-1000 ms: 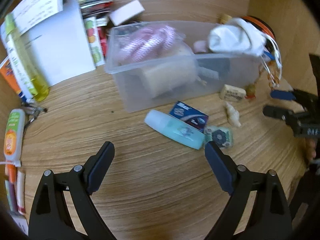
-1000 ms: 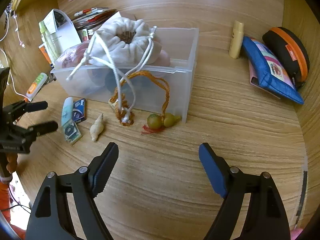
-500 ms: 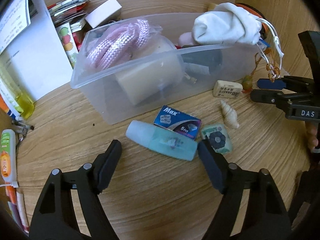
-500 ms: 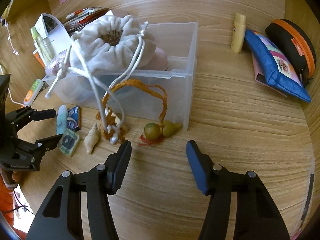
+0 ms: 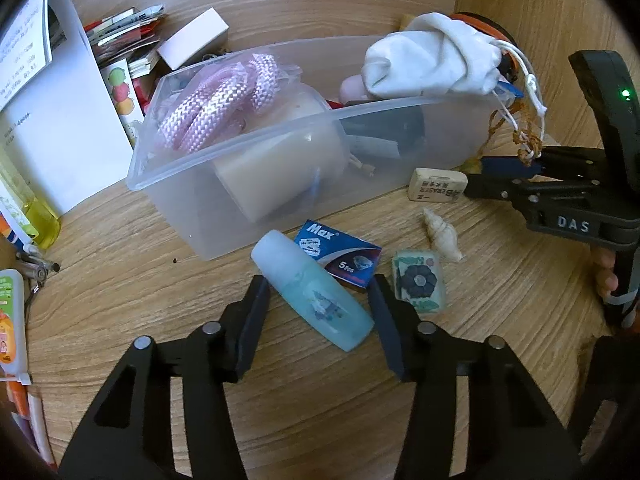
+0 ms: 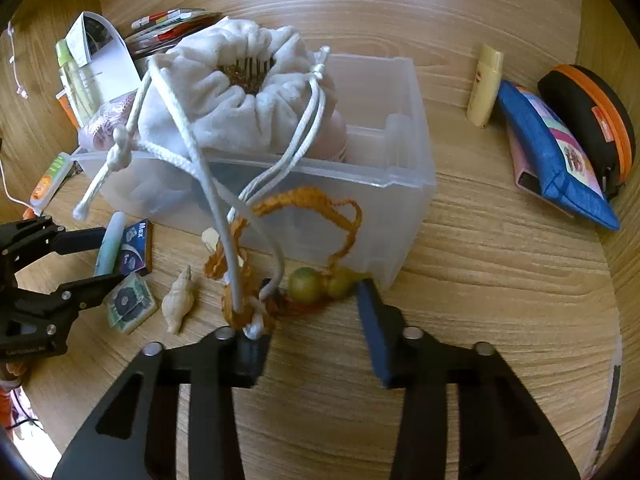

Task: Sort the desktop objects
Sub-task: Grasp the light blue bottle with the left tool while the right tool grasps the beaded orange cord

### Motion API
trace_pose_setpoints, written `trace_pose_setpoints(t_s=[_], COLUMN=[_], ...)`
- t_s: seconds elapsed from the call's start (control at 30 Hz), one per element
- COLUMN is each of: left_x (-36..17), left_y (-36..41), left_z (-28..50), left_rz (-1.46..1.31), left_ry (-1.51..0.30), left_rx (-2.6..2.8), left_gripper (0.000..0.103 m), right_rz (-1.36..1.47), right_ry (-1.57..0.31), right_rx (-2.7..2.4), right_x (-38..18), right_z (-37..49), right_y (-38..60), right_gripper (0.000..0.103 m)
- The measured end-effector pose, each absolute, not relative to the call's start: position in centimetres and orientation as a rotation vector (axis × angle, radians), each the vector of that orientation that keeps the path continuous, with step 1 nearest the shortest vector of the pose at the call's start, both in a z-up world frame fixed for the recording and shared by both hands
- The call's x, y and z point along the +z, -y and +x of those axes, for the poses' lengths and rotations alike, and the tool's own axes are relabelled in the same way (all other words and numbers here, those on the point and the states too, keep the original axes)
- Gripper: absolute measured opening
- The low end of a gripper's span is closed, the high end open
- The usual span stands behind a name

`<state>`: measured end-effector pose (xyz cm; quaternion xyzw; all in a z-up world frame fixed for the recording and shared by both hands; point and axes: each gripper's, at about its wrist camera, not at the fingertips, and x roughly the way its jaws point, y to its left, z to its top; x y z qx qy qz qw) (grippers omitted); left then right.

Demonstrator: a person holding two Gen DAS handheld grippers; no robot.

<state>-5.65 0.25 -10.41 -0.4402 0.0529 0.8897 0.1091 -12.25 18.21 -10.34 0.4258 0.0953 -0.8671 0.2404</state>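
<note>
Pale blue bottle [image 5: 314,293] between my left gripper's [image 5: 318,304] closing jaws, gourd charm [image 6: 318,284] between my right gripper's [image 6: 314,314] closing jaws

Wood-grain tabletop [image 5: 280,412] carries everything: I see the bottle lying flat, angled across the gap of the left gripper, whose fingers flank it at both sides, though I cannot tell whether the pads press it yet. Just beyond it lie a blue Max box [image 5: 338,254], a flower-printed tile [image 5: 418,282], a seashell [image 5: 442,234] and an eraser [image 5: 438,186], all in front of the clear plastic bin [image 5: 280,184]. A white drawstring pouch [image 6: 236,88] sits on top of the bin's contents, its cords hanging over the rim. The green gourd charm on its orange cord [image 6: 312,204] lies at the bin's near corner, between my right gripper's fingers; I cannot tell if they touch it
</note>
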Motion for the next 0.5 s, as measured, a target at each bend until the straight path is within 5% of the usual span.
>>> trace_pose_setpoints(t_s=[0.27, 0.5], left_x=[-10.4, -9.8], left_y=[0.5, 1.9], left_z=[-4.3, -2.4], left_rz=[-1.303, -1.305], left_ry=[-0.099, -0.069], left_rx=[2.63, 2.666], left_gripper=[0.031, 0.025], right_rz=[1.17, 1.173], right_ry=[-0.205, -0.181], right_rx=[-2.336, -2.266], right_x=[-10.2, -9.7], right_z=[-12.0, -11.3], right_y=[-18.8, -19.8], right_gripper=[0.028, 0.015])
